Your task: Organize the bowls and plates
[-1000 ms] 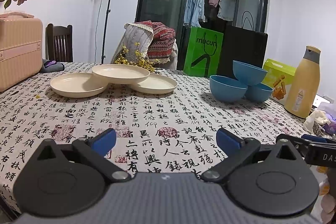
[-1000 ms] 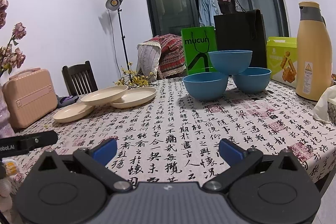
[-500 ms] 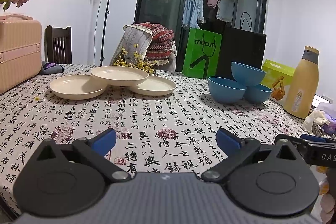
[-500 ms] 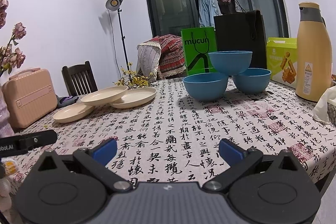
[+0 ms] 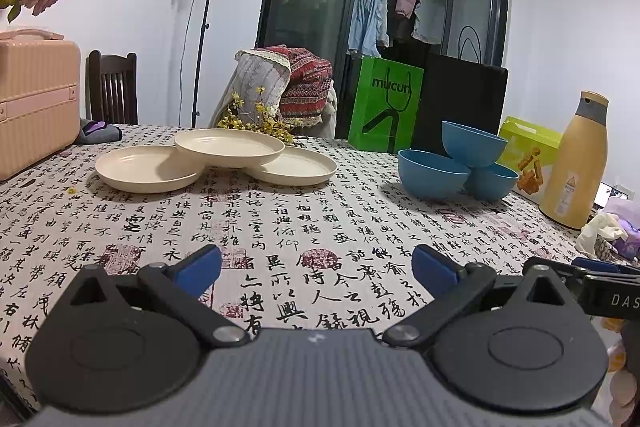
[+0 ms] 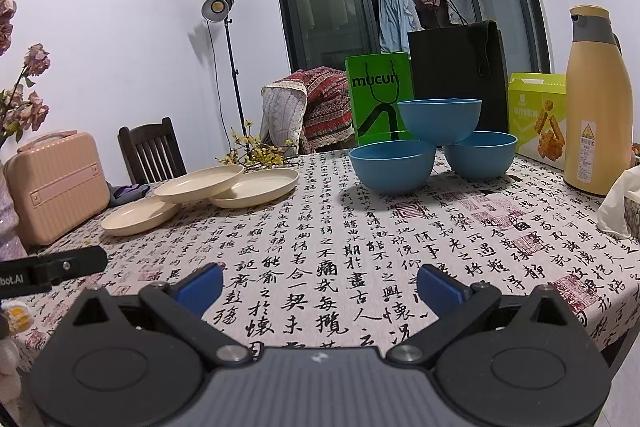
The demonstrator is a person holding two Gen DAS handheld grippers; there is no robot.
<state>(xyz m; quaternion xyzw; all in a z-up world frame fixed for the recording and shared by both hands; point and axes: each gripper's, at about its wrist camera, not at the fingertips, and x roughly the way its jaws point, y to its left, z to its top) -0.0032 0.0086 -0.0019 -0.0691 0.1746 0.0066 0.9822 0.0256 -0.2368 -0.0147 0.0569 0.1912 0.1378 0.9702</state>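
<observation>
Three cream plates lie at the table's far left: a left plate (image 5: 148, 169), a right plate (image 5: 294, 167), and a top plate (image 5: 229, 147) resting across both. Three blue bowls stand at the far right: a front bowl (image 5: 432, 173), a back bowl (image 5: 494, 181), and a third bowl (image 5: 472, 143) perched on their rims. The right wrist view shows the same top plate (image 6: 200, 183) and perched bowl (image 6: 439, 119). My left gripper (image 5: 316, 267) is open and empty near the table's front edge. My right gripper (image 6: 320, 285) is open and empty, also well short of the dishes.
A pink case (image 5: 36, 103) stands at the far left. A yellow flask (image 6: 598, 99), a green box (image 6: 538, 115) and crumpled tissue (image 6: 620, 203) sit on the right. Green bag (image 5: 386, 109), black bag (image 5: 464, 99) and a dark chair (image 5: 113, 87) line the back. The calligraphy tablecloth (image 5: 280, 223) spreads between.
The left wrist view has tilted slightly, so the plates and bowls sit a little lower in frame. The right gripper has barely moved. Both grippers stay open.
</observation>
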